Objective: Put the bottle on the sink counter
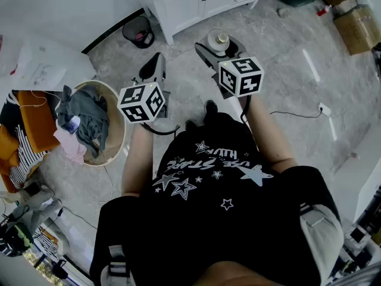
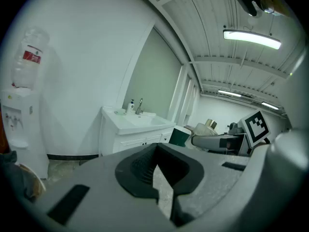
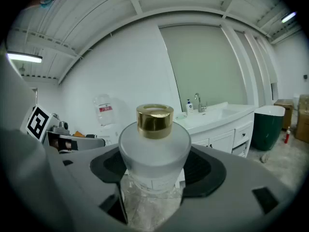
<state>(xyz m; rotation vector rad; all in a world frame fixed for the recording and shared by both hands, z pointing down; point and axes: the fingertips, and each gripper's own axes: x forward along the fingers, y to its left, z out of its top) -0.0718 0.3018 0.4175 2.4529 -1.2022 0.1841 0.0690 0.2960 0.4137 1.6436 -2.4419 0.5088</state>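
So, pickup's done: right gripper point(image 3: 154, 187) pinches the bottle point(image 3: 154, 144) up in the air, well apart from the sink counter point(image 3: 222, 114). Left gripper point(image 2: 161, 178) is pressed together, w/ nothing in it. To do: walk over & set it down.

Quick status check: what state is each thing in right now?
right gripper: shut on the bottle.
bottle: upright, gold cap on, not yet on the sink counter.
left gripper: shut, empty.
cabinet doors: closed.
laundry basket: holding clothes.
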